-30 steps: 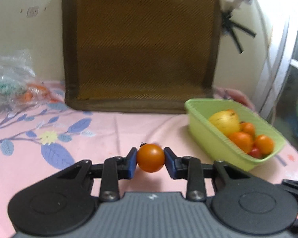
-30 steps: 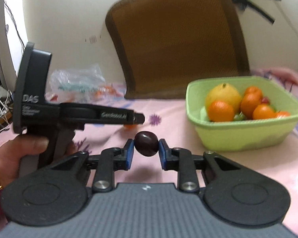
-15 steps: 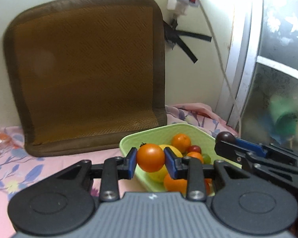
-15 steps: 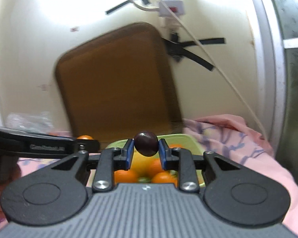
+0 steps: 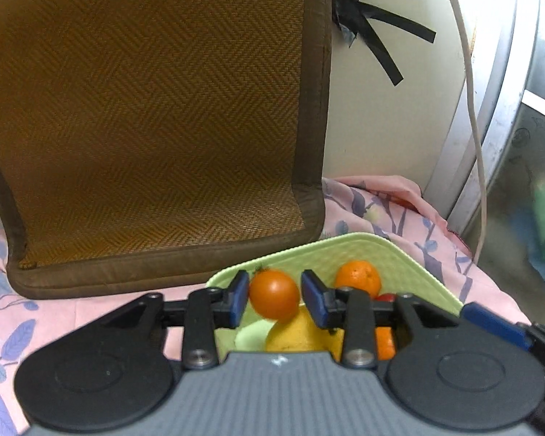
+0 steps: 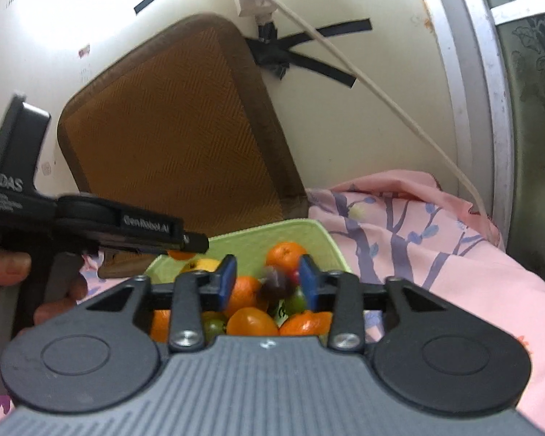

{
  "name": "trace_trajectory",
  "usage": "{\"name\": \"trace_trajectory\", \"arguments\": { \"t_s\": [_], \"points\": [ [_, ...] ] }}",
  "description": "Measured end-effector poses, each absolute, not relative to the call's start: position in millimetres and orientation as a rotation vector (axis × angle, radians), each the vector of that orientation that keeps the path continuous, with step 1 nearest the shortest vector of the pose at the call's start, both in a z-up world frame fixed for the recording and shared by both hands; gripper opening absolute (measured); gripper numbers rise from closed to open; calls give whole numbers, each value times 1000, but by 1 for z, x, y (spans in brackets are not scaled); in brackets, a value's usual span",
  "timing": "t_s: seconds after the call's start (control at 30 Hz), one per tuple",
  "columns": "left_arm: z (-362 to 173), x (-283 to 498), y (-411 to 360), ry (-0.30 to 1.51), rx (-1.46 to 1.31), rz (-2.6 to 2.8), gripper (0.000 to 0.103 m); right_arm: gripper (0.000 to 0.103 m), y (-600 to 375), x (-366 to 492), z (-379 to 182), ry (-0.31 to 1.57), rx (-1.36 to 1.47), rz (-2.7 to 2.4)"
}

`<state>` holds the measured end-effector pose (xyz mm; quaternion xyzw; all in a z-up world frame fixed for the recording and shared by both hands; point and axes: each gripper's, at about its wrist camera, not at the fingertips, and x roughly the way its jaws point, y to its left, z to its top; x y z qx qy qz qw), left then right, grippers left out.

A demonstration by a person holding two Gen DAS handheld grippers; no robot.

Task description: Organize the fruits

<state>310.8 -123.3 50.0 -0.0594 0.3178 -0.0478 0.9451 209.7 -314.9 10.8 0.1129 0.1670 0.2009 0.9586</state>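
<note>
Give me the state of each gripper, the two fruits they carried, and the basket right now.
Left gripper: just opened, pads clear of the orange tomato, which drops.
Right gripper: just opened, dark plum blurred, falling free.
Green basket: upright, holding oranges and other fruit.

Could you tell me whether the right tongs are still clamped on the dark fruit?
No: the right tongs have just been opening, and the dark fruit sits blurred between the pads with gaps on both sides, above the green basket.

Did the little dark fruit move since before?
Yes. The dark fruit has slipped below the right tongs, which just opened, toward the green basket.
</note>
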Motion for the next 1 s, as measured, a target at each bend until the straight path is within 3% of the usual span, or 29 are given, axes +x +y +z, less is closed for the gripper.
{"name": "trace_trajectory", "arguments": {
  "t_s": [0.43, 0.7, 1.0],
  "points": [
    [81, 203, -105, 574, 25, 53, 38, 43, -348, 202, 10, 268, 420, 352],
    [69, 119, -74, 591, -42, 122, 39, 43, -330, 166, 6, 310, 414, 338],
    [46, 78, -57, 593, -58, 174, 42, 43, -306, 97, -1, 331, 445, 361]
  ]
}}
